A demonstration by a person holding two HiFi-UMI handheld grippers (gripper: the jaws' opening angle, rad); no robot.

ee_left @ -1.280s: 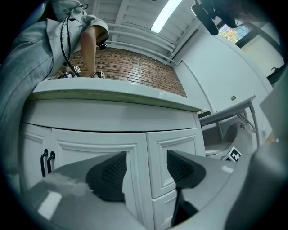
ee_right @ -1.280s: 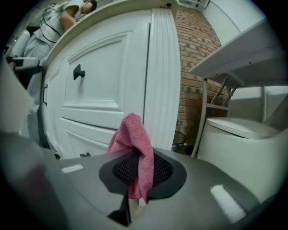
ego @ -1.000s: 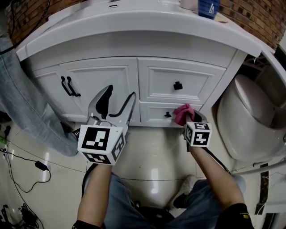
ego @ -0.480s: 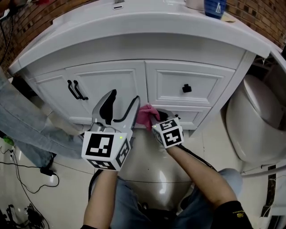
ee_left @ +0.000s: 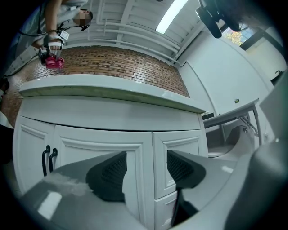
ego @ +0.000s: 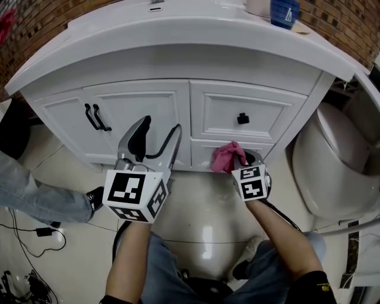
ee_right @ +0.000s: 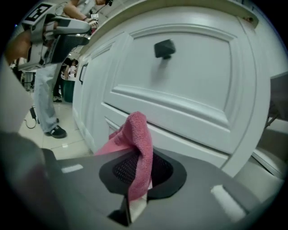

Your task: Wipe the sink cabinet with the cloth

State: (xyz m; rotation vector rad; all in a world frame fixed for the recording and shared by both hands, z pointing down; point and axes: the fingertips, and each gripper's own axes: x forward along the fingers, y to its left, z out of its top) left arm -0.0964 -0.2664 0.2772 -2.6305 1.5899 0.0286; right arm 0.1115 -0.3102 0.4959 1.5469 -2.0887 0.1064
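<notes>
The white sink cabinet [ego: 178, 101] fills the top of the head view, with two doors at the left and two drawers at the right. A pink cloth [ego: 226, 157] is pinched in my right gripper [ego: 237, 160] and pressed against the lower drawer front [ego: 205, 153]. In the right gripper view the cloth [ee_right: 137, 148] drapes between the shut jaws, in front of the drawer panel [ee_right: 180, 81]. My left gripper [ego: 153, 141] hovers open before the cabinet's middle stile [ee_left: 144, 166], holding nothing.
A toilet [ego: 332, 160] stands close at the right of the cabinet. A blue container [ego: 284, 12] sits on the countertop. Another person's leg and shoe [ego: 35, 196] are at the left, with cables [ego: 35, 237] on the tiled floor. Black handles [ego: 95, 117] are on the doors.
My right gripper with the pink cloth swept left along the lower drawer, then back right. The person at the left has moved away from the cabinet. My left gripper stayed about where it was.
</notes>
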